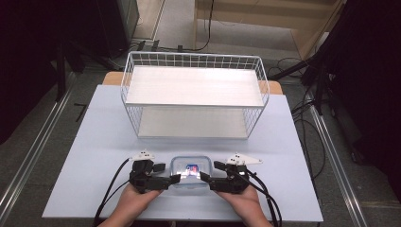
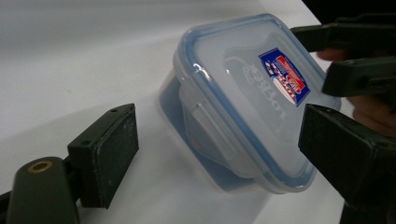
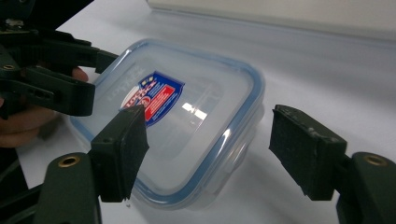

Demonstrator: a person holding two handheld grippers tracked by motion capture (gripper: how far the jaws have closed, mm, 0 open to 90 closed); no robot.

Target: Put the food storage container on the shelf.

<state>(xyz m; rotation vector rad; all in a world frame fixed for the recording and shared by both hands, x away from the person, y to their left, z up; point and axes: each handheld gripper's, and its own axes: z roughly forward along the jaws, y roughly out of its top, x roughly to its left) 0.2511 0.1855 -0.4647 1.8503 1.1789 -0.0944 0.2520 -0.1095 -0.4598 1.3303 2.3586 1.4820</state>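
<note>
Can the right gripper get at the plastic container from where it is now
Probably yes: the right gripper already has its open jaws straddling the container's near corner, with nothing between; the left gripper works the opposite side.

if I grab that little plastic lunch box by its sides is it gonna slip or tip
The lunch box looks like rigid, glossy plastic, so smooth walls may slip. It seems empty through the clear lid, probably light. Its low, flat shape likely won't tip.

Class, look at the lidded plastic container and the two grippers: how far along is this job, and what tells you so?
Early. Done: both grippers have reached the container, the left gripper and right gripper flanking its sides near the table's front edge. In hand: jaws straddle it, but the pads are apart from it, so no grip. Left: closing, lifting, probably moving to the wire shelf rack, which holds nothing.
</note>
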